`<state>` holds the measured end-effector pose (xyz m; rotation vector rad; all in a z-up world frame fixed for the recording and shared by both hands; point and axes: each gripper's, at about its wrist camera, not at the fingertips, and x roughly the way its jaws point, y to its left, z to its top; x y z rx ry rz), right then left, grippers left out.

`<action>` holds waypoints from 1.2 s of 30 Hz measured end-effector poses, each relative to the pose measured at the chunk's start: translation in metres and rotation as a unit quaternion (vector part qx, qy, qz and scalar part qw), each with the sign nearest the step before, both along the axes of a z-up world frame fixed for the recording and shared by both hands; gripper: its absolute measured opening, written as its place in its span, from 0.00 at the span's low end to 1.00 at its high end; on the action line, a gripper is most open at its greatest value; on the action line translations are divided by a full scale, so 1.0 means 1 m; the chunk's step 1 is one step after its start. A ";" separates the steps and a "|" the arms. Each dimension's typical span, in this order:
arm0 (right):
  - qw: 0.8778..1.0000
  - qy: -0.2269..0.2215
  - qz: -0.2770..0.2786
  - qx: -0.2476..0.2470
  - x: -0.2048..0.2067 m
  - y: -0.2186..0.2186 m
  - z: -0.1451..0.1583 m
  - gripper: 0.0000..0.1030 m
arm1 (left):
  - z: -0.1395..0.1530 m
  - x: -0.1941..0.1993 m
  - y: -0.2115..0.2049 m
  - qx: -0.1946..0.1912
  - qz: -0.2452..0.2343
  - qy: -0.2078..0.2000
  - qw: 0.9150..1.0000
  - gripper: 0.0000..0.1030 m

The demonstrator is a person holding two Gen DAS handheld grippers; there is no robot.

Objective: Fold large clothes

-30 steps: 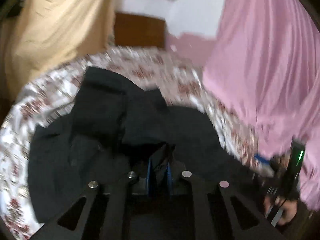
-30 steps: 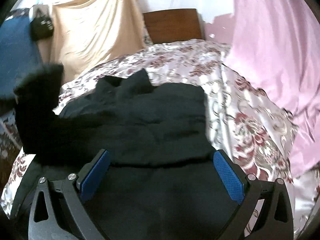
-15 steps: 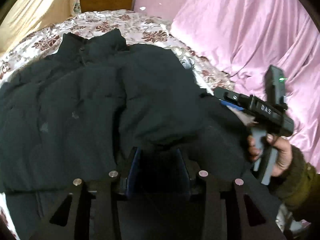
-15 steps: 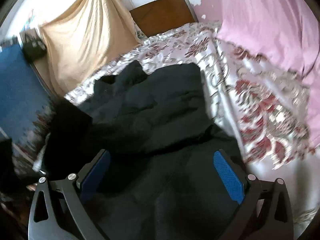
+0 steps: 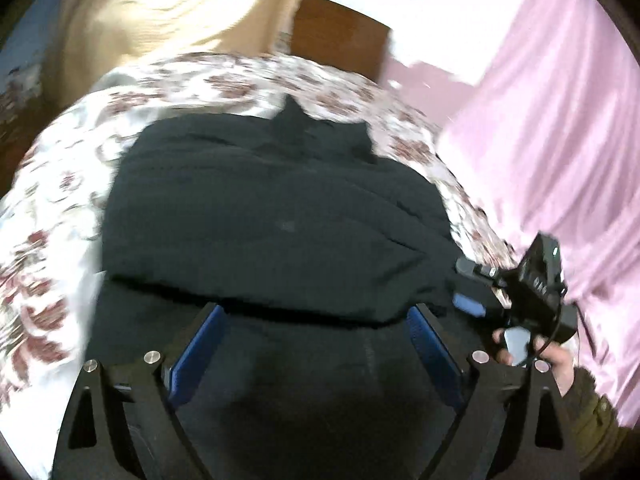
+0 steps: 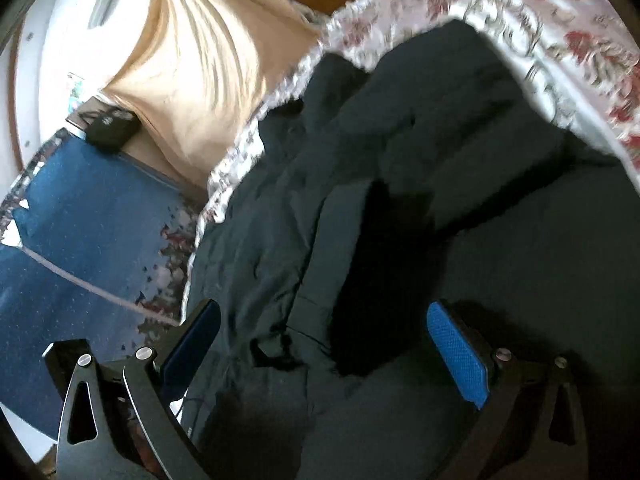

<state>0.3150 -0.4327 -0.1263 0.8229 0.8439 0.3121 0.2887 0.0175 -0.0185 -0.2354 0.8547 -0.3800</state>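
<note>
Right now the black jacket lies on the floral bed, collar away, long axis running forward from both grippers. Left gripper and right gripper hover spread wide and empty above its near hem, about equally close.

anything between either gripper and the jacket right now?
Nothing visible. The left gripper and right gripper are both open right over the black jacket on the bedspread, with only jacket fabric between their fingers.
</note>
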 end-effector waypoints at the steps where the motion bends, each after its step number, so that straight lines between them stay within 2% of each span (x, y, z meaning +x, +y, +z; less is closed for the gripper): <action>1: 1.000 0.016 -0.004 -0.002 0.005 0.005 -0.004 0.99 | 0.001 -0.004 0.013 -0.010 0.013 -0.001 1.000 0.89; 3: 1.000 0.021 -0.013 -0.011 0.006 0.012 -0.006 0.99 | 0.004 -0.007 0.034 -0.025 0.041 -0.003 0.999 0.90; 6: 0.999 0.030 -0.027 -0.021 0.007 0.020 -0.006 0.98 | 0.007 -0.018 0.066 -0.029 0.079 -0.010 0.996 0.98; 8: 0.998 0.034 -0.034 -0.029 0.006 0.024 -0.005 0.79 | 0.009 -0.023 0.082 -0.015 0.104 -0.006 0.994 0.98; 9: 0.998 0.036 -0.036 -0.031 0.006 0.027 -0.004 0.45 | 0.009 -0.023 0.089 -0.006 0.116 0.000 0.993 0.98; 10: 0.998 0.043 -0.035 -0.031 0.002 0.027 -0.005 0.33 | 0.010 -0.023 0.096 -0.002 0.127 0.005 0.992 0.98; 11: 0.997 0.056 -0.040 -0.035 0.002 0.027 -0.005 0.30 | 0.011 -0.023 0.103 -0.003 0.134 0.009 0.991 0.98; 12: 0.997 0.054 -0.043 -0.033 0.001 0.028 -0.002 0.16 | 0.012 -0.022 0.108 -0.005 0.139 0.010 0.990 0.98; 13: 0.997 0.044 -0.043 -0.046 0.000 0.029 0.005 0.11 | 0.013 -0.021 0.114 -0.011 0.146 0.012 0.989 0.98; 14: 0.997 0.035 -0.039 -0.052 -0.002 0.030 0.009 0.10 | 0.014 -0.019 0.117 -0.013 0.150 0.013 0.988 0.98; 17: 0.996 -0.024 -0.033 -0.080 -0.008 0.029 0.048 0.08 | 0.016 -0.015 0.125 -0.013 0.160 0.021 0.987 0.98; 19: 0.989 -0.073 -0.049 -0.116 -0.013 0.019 0.084 0.07 | 0.014 -0.008 0.125 -0.015 0.158 0.031 0.987 0.98; 21: 0.982 -0.099 -0.067 -0.147 -0.014 0.007 0.111 0.07 | 0.013 -0.004 0.125 -0.014 0.158 0.036 0.987 0.98; 24: 0.969 -0.117 -0.093 -0.196 -0.006 -0.018 0.142 0.07 | 0.009 0.011 0.116 0.003 0.162 0.037 0.986 0.98; 26: 0.964 -0.115 -0.101 -0.217 0.002 -0.035 0.152 0.07 | 0.007 0.022 0.109 0.016 0.167 0.038 0.985 0.98; 29: 0.959 -0.102 -0.101 -0.242 0.017 -0.047 0.151 0.06 | 0.002 0.053 0.095 0.047 0.178 0.041 0.982 0.98; 32: 0.952 -0.076 -0.102 -0.280 0.030 -0.050 0.132 0.06 | -0.003 0.085 0.079 0.079 0.182 0.035 0.979 0.98; 33: 0.945 -0.053 -0.104 -0.306 0.036 -0.050 0.122 0.07 | -0.005 0.093 0.075 0.086 0.182 0.034 0.979 0.98; 34: 0.937 -0.038 -0.108 -0.329 0.039 -0.048 0.114 0.09 | -0.008 0.107 0.066 0.097 0.178 0.034 0.979 0.98; 35: 0.924 -0.019 -0.116 -0.365 0.045 -0.047 0.106 0.13 | -0.010 0.114 0.061 0.102 0.174 0.035 0.979 0.98; 36: 0.915 -0.011 -0.121 -0.386 0.047 -0.045 0.101 0.28 | -0.014 0.126 0.051 0.110 0.165 0.036 0.979 0.98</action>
